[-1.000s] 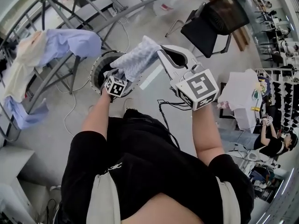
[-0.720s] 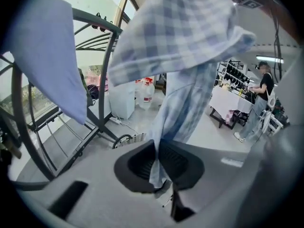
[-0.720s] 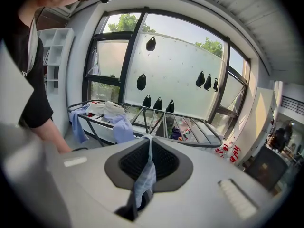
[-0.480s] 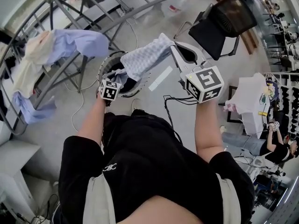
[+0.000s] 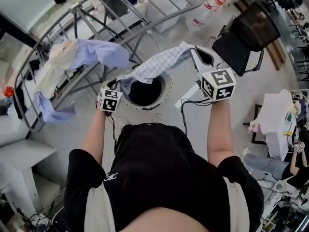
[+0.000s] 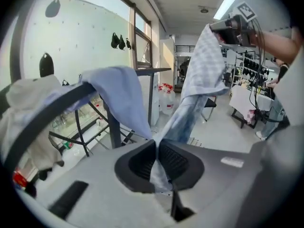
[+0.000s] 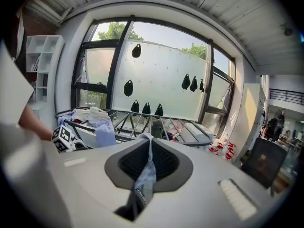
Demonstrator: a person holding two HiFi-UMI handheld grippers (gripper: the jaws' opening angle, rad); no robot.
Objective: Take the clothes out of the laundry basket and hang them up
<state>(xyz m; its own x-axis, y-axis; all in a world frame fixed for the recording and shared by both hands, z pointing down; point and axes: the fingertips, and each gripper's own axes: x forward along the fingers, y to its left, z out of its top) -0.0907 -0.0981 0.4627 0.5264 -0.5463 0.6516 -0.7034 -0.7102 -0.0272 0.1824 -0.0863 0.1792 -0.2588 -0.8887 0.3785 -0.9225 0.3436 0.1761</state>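
At the left, a light blue shirt (image 5: 99, 52) and a cream garment (image 5: 54, 66) are draped over the drying rack (image 5: 82, 14). The left forearm (image 5: 94, 135) reaches forward, holding the left gripper (image 5: 119, 85) pointed down over the left rim of the laundry basket (image 5: 167, 88). Its fingers (image 6: 142, 161) have just been closing and are now clenched on the low end of a checked garment (image 5: 159, 62). The blue-and-white cloth stretches as a twisted band above the basket's dark opening, rising to the right. The right forearm (image 5: 219, 129) is extended, with the right gripper (image 5: 192, 50) held higher than the left. Its fingers (image 7: 135, 161) are clamped on the cloth's upper end, a narrow fold pinched between them.
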